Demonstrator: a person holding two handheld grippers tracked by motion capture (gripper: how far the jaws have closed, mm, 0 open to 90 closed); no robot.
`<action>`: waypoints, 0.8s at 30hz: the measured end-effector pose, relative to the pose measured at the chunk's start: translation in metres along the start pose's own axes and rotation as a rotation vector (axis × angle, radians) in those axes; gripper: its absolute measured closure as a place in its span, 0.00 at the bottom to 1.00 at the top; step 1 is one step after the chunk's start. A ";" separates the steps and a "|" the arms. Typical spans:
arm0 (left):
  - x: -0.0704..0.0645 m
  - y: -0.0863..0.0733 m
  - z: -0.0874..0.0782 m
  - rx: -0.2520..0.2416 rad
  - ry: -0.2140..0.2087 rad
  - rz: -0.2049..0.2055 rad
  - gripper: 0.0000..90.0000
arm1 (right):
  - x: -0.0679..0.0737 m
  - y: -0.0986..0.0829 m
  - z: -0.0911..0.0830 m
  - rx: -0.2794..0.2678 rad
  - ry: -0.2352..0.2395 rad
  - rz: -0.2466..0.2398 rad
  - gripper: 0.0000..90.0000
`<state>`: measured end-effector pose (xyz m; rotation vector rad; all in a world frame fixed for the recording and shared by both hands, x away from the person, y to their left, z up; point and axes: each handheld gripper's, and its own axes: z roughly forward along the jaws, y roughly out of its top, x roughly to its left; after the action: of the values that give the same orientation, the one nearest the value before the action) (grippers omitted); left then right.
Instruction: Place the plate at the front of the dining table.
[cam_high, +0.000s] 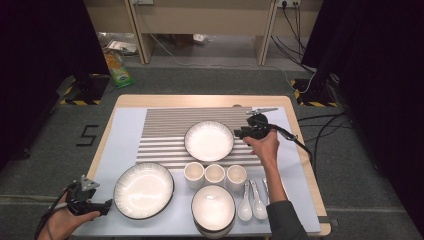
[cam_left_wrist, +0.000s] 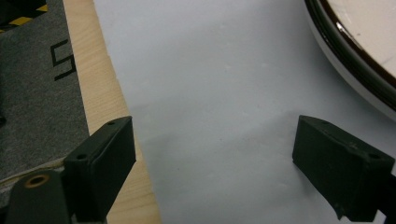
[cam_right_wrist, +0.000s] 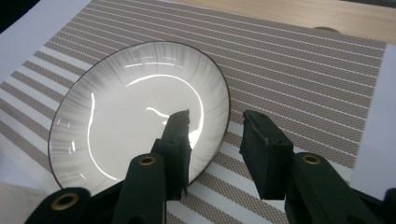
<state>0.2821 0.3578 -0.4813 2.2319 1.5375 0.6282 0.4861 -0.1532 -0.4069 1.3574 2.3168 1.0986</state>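
Note:
A white plate with a dark rim (cam_high: 209, 141) (cam_right_wrist: 135, 116) lies on the striped placemat (cam_high: 170, 125) (cam_right_wrist: 299, 65). My right gripper (cam_high: 239, 134) (cam_right_wrist: 217, 119) is open at the plate's right edge, one jaw over the inside of the plate and the other over the mat, the rim between them. Whether a jaw touches the rim I cannot tell. My left gripper (cam_high: 107, 206) (cam_left_wrist: 215, 154) is wide open and holds nothing, low over the pale cloth (cam_left_wrist: 210, 84) at the front left corner. It is just left of a large dark-rimmed plate (cam_high: 143, 190) (cam_left_wrist: 359, 56).
Three white cups (cam_high: 215, 175) stand in a row in front of the mat. A stack of bowls (cam_high: 213, 209) sits at the front edge, two white spoons (cam_high: 251, 201) to its right. The wooden table edge (cam_left_wrist: 98, 93) is close to my left jaw. A green bag (cam_high: 119, 67) lies on the floor beyond.

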 end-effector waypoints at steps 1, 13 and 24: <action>0.000 0.000 0.000 -0.002 0.000 -0.003 0.13 | 0.000 -0.001 -0.002 0.001 -0.001 -0.007 0.64; 0.000 -0.001 0.001 -0.006 0.002 -0.011 0.13 | 0.011 -0.024 -0.031 -0.029 -0.035 -0.061 0.47; 0.000 -0.001 0.001 -0.007 0.001 -0.014 0.13 | 0.027 -0.049 -0.049 -0.048 -0.015 -0.090 0.25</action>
<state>0.2819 0.3581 -0.4822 2.2147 1.5475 0.6300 0.4133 -0.1684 -0.4035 1.2279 2.3014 1.1055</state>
